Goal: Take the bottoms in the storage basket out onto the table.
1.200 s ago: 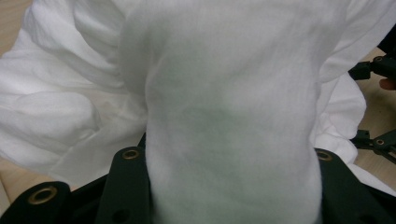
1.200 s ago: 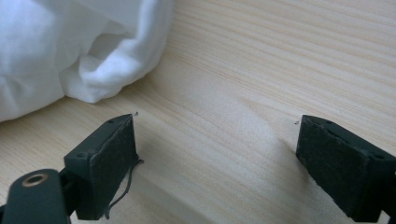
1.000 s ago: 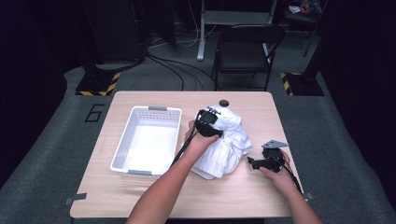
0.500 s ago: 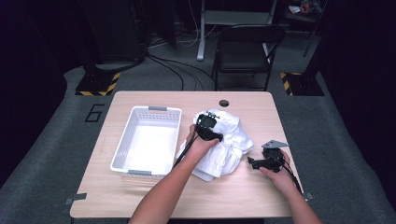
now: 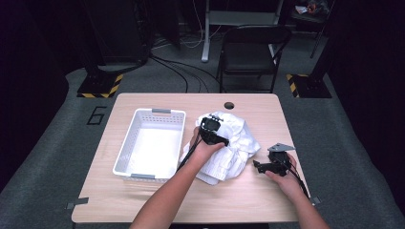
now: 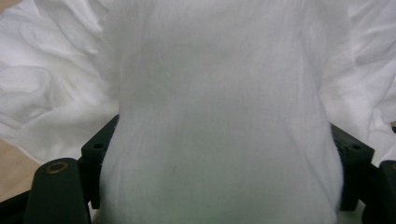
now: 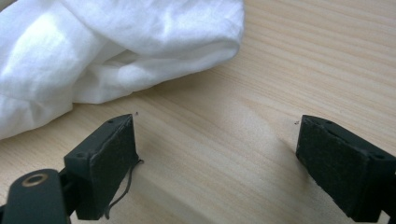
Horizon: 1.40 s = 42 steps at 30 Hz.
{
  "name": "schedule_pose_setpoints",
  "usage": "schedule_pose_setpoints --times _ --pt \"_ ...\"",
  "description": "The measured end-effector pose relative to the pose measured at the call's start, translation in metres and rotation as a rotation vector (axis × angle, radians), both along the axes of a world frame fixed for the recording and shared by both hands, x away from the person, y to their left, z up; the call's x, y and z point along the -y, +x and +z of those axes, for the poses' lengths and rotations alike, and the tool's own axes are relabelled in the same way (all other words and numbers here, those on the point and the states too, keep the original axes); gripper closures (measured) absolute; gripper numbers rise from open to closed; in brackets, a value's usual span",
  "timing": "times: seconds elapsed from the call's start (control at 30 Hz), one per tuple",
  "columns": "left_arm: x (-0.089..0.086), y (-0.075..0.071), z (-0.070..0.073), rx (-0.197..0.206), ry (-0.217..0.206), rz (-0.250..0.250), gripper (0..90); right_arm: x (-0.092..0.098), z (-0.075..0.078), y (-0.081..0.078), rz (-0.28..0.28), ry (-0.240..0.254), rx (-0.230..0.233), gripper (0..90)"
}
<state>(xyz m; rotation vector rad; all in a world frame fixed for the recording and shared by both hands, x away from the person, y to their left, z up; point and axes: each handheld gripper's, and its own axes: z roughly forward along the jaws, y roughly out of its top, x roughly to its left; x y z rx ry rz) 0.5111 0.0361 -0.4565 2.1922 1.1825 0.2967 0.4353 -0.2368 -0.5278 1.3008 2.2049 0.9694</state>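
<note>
A crumpled white cloth [image 5: 236,143] lies on the wooden table [image 5: 258,200], just right of a white plastic basket [image 5: 125,153]. My left gripper [image 5: 213,135] rests on top of the cloth, pointing down into it. Its jaws have just been opening. In the left gripper view a thick fold of the cloth [image 6: 219,93] still bulges between the parted jaws of the left gripper [image 6: 226,148]. My right gripper [image 5: 258,166] lies low on the table to the right of the cloth. In the right gripper view the right gripper [image 7: 217,140] is open over bare wood, with the cloth's edge [image 7: 116,46] ahead of it.
The basket holds nothing and stands on the left half of the table. A round cable hole [image 5: 229,105] sits near the far edge. A black chair [image 5: 250,52] stands beyond the table, with cables on the grey floor.
The left hand and its gripper have shifted slightly toward the near edge on the cloth, and the heap has settled a little. The right hand has not moved.
</note>
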Motion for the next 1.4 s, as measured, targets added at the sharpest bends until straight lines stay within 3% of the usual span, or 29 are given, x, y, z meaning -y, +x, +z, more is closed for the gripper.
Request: schedule_pose_setpoints --times 0.27,0.43,0.6,0.8,0.93,1.03,1.4 --pt "-0.004 -0.003 0.011 0.030 -0.017 0.006 18.0 0.000 0.000 0.000 -0.001 0.002 -0.003 11.5" --pt "-0.006 -0.006 0.023 0.061 -0.056 -0.006 15.4 0.000 0.000 0.000 -0.001 0.002 -0.002 11.6" --pt "-0.009 -0.008 0.034 0.063 -0.083 -0.018 15.1 0.000 0.000 0.000 -0.001 0.002 -0.003 11.6" --pt "-0.021 -0.011 0.048 0.095 -0.110 -0.016 16.4 0.000 0.000 0.000 0.000 0.002 -0.002 11.6" --pt "-0.033 -0.015 0.065 0.115 -0.126 -0.011 22.1 0.000 0.000 0.000 0.000 0.002 -0.003 11.5" --pt "-0.043 -0.019 0.080 0.163 -0.125 -0.016 26.9 0.000 0.000 0.000 0.000 0.002 -0.003 11.6" --pt "-0.078 -0.030 0.122 0.228 -0.119 -0.021 28.6 0.000 0.000 0.000 0.001 0.001 -0.001 11.6"
